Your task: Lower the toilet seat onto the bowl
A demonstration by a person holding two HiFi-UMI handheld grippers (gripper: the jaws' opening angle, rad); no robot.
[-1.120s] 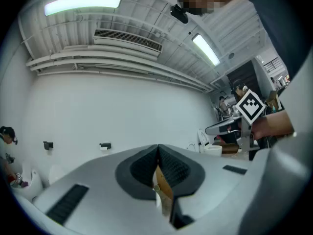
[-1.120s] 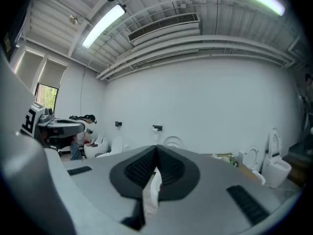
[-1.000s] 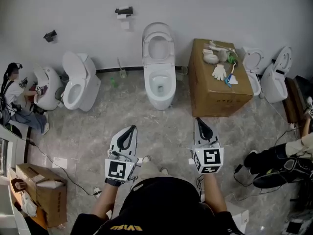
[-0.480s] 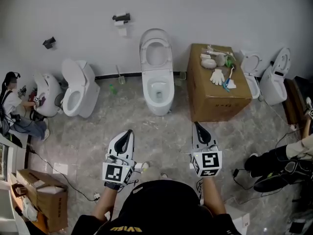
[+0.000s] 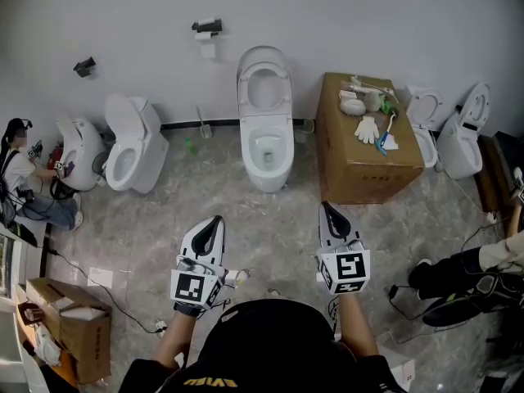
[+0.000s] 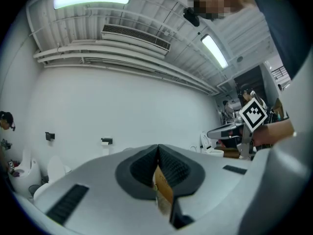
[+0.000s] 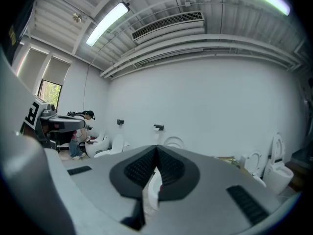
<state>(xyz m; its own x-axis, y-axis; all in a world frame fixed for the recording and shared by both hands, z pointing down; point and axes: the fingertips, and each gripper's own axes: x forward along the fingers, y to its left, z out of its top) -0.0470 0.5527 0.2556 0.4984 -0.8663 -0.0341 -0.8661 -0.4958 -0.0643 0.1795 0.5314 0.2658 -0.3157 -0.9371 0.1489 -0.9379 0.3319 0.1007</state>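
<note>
Against the rear wall [image 5: 368,23], directly ahead of the operator [image 5: 270,342], stands the target toilet. Its toilet seat [image 5: 245,79] is raised and leans back near upright toward the wall. The bowl [image 5: 267,178] beneath is therefore uncovered, and the task is judged not yet begun.

Both tools are held low in front of the operator's body, well apart from the toilet, with bare floor [image 5: 270,219] between. The left tongs [image 5: 215,221] are closed, pads together, with nothing gripped. The right tongs [image 5: 328,210] are likewise closed and empty. Each points roughly level toward the wall, one on either side of the toilet's centre line. This reads as a neutral carry posture for the approach, not a working posture.

A cardboard box [image 5: 360,166] stands just beside the toilet on the operator's right, carrying a glove [image 5: 368,126] and other small items. It narrows access from that side. Other toilets [image 5: 131,142] stand further off, and a person [image 5: 20,174] is at the far left. None of these bears on the task.

Next step, as judged: close the distance, then bring one tool to the top edge of the raised seat. Closed tongs suit a hook or push on the rim, and opening is needed only to pinch it. Risk: a seat tipped past balance may drop and slam, so the descent should be guided.
</note>
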